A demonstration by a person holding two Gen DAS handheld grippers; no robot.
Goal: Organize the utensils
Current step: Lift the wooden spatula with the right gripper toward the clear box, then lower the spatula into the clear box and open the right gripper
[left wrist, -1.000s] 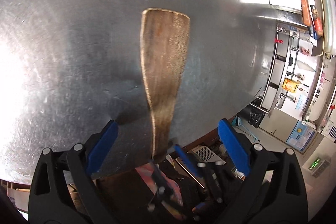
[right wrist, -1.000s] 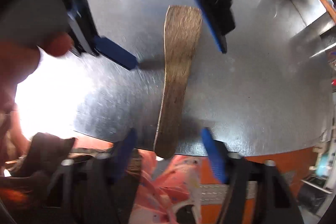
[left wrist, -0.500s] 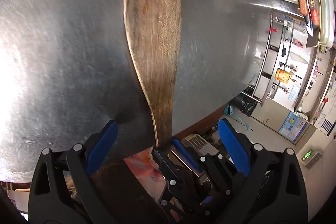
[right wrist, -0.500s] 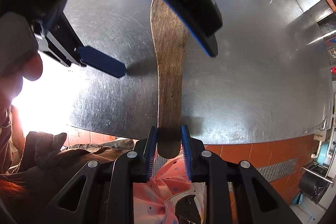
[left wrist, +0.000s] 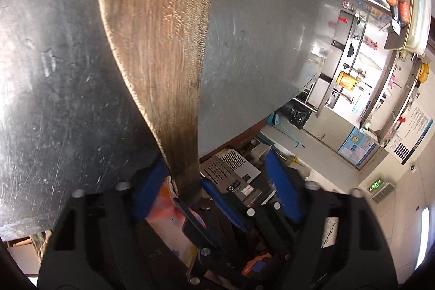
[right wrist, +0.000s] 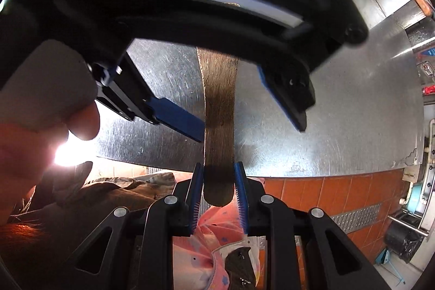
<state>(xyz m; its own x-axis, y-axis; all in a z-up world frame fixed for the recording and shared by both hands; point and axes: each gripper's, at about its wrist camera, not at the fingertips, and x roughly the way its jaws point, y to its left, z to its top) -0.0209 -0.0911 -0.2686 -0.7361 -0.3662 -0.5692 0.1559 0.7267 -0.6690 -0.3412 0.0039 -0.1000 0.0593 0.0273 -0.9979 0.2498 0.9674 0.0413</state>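
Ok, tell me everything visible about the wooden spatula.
The wooden spatula is flat, worn brown wood, a broad blade narrowing to a darker, round-ended handle. The right gripper clamps the handle end past the steel table's edge. The left gripper, its jaws just closing, straddles the handle; one pad looks against its edge.

Scratched steel worktop (left wrist: pixel 272 45), orange tiled wall (right wrist: pixel 312 189) beneath, steel shelving (left wrist: pixel 350 67), pale floor tiles (left wrist: pixel 402 222), bright glare

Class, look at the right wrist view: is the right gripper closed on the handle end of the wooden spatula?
Yes, the right gripper has both blue pads pressed against the sides of the wooden spatula at its rounded handle end.
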